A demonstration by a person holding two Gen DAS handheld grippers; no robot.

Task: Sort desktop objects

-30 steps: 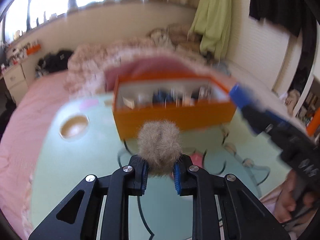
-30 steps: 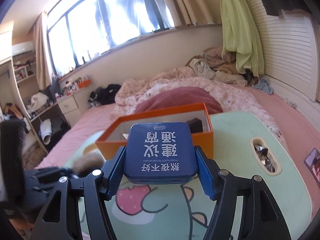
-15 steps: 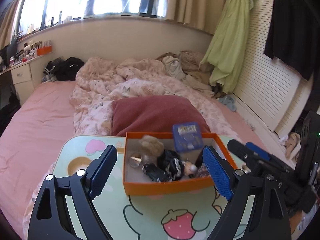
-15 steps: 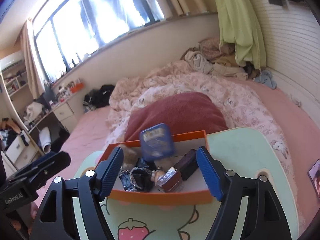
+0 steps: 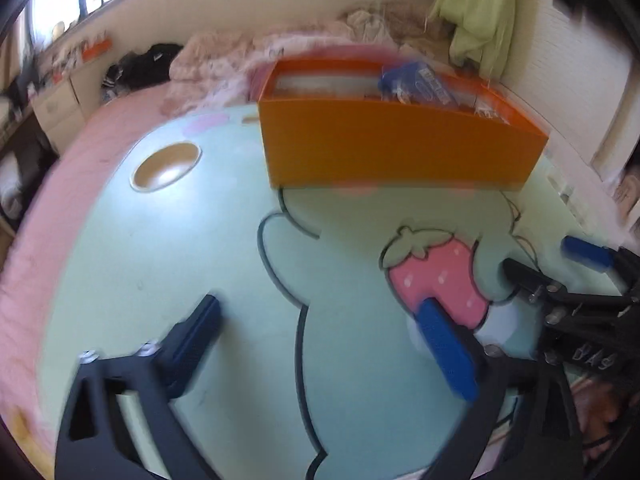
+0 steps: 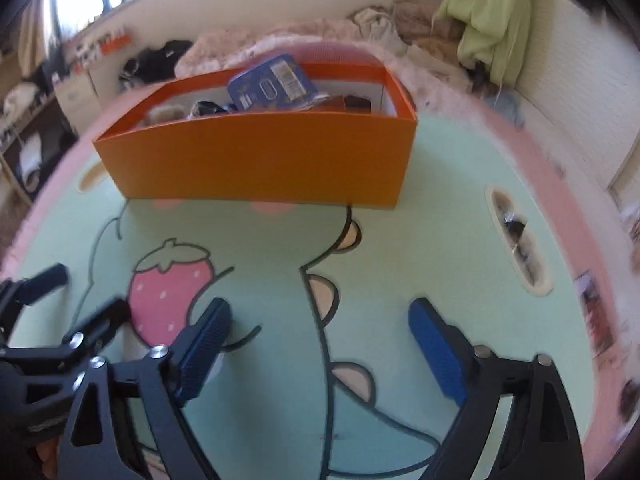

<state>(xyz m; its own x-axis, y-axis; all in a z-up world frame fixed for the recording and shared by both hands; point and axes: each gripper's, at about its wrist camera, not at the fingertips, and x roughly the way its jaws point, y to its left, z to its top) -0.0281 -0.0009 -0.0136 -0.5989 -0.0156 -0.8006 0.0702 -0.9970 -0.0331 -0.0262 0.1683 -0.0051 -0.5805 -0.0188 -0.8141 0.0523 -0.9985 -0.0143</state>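
An orange box (image 5: pixel 400 144) (image 6: pixel 260 156) stands at the far side of the green cartoon-print table (image 5: pixel 160 260) (image 6: pixel 420 240). A blue tin (image 5: pixel 416 84) (image 6: pixel 272 84) leans inside it above the rim. A tan fluffy ball (image 6: pixel 164 114) and dark items lie in the box beside the tin. My left gripper (image 5: pixel 320 316) hangs low over the table in front of the box, its jaws opening wide with nothing between them. My right gripper (image 6: pixel 320 312) is beside it, over the cartoon outline, jaws also opening and empty. Each gripper shows at the edge of the other's view.
A round cup recess (image 5: pixel 166 166) sits at the table's left. A long slot (image 6: pixel 516 236) with small dark things is at its right edge. A photo card (image 6: pixel 596 316) lies on the pink bedding by the table. A strawberry print (image 5: pixel 436 280) marks the middle.
The left gripper let go of the fluffy ball and the right let go of the blue tin; both now lie in the box. Both grippers opened wide and sank toward the table.
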